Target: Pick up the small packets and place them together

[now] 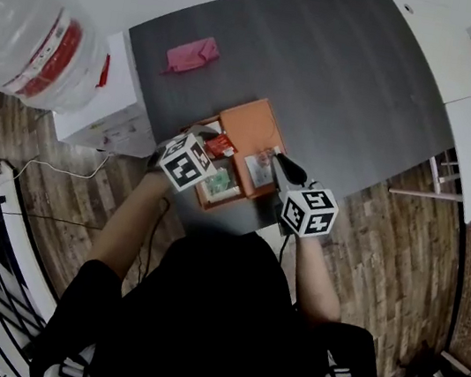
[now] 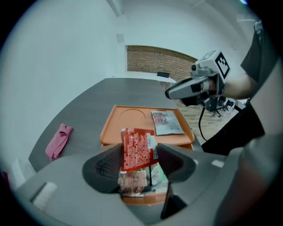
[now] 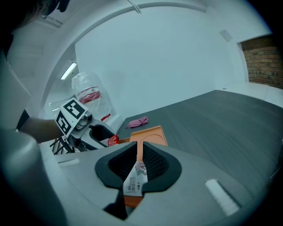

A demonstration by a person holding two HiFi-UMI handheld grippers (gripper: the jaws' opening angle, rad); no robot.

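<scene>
Left hand-held gripper (image 2: 139,155) clamps the red packet (image 2: 138,149) upright above the orange tray (image 2: 128,118). Right hand-held gripper (image 3: 139,155): jaws nearly together, empty. In the left gripper view, the white packet (image 2: 167,122) lies flat on the tray at the red packet's 1 o'clock.

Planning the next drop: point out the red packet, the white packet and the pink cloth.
red packet (image 2: 138,148), left gripper view, printed face.
white packet (image 2: 167,122), left gripper view, centre.
pink cloth (image 1: 193,54), head view, middle.
</scene>
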